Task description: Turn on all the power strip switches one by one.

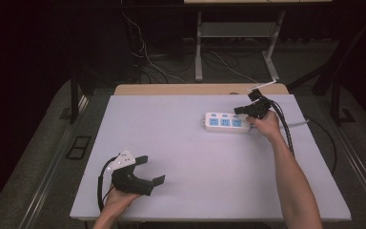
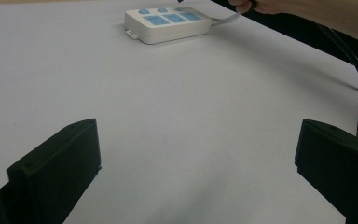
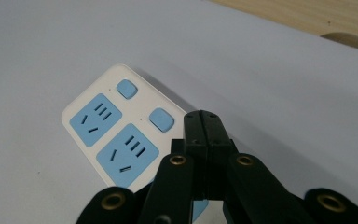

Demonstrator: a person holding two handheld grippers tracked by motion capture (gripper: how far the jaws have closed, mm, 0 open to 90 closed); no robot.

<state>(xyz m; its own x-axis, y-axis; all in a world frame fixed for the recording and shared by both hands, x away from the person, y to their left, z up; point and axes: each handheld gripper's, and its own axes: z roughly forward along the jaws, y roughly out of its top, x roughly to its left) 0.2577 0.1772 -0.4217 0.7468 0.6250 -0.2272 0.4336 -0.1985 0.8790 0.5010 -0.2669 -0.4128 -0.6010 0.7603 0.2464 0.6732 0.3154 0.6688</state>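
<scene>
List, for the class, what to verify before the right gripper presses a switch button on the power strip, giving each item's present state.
1. Right gripper jaws shut to form one tip: ok.
2. Tip over the power strip, near its third switch button: ok; contact cannot tell.
3. Power strip lies flat on the table, sockets up: ok.
4. Left gripper open, apart from the strip: ok.
5. Sockets free of plugs: ok for the two in the right gripper view.

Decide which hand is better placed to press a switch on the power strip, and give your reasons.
Right. The right gripper hangs with shut jaws directly over the power strip, while the left gripper rests open at the near table edge.
</scene>
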